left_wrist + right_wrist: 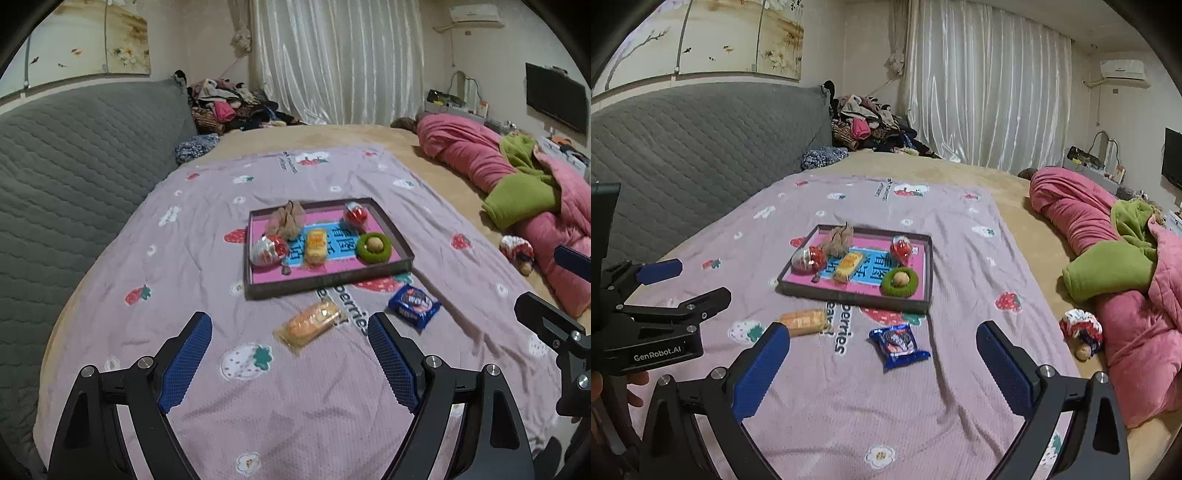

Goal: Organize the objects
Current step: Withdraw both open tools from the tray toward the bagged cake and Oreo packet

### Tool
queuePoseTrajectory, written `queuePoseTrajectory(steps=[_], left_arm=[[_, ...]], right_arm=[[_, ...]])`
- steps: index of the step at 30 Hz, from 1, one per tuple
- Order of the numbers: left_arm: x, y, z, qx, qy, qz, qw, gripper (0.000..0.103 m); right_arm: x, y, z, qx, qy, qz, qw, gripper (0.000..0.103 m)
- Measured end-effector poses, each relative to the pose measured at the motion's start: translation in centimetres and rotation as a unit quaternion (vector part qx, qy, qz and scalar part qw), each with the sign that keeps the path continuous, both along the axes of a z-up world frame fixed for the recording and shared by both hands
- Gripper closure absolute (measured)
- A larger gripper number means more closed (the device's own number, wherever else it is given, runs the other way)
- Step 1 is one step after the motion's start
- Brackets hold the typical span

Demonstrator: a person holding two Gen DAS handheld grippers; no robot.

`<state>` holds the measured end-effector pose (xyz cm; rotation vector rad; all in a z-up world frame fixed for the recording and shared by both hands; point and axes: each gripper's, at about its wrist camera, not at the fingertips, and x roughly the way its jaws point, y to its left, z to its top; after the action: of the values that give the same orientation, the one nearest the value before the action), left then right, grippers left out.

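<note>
both grippers are hovering with jaws spread and empty, the left gripper (290,354) lining up on the wrapped cake (309,325) and the right gripper (882,363) on the blue packet (898,345), both lying near the tray (325,286), each needing lowering and closing.

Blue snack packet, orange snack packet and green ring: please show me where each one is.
blue snack packet (898,346), right wrist view, middle of wrapper.
orange snack packet (311,325), left wrist view, middle of wrapper.
green ring (373,248), left wrist view, its fuzzy rim.
</note>
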<state>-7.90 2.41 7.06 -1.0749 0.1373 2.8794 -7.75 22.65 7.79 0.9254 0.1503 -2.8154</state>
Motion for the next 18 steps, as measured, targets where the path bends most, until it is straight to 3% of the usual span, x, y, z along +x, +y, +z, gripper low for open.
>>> queuePoseTrajectory(steps=[18], left_arm=[[-0.3, 1.6, -6.7, -0.016, -0.051, -0.03, 0.9981, 0.016]], right_arm=[[-0.2, 0.1, -5.4, 0.015, -0.046, 0.009, 0.999, 0.001]])
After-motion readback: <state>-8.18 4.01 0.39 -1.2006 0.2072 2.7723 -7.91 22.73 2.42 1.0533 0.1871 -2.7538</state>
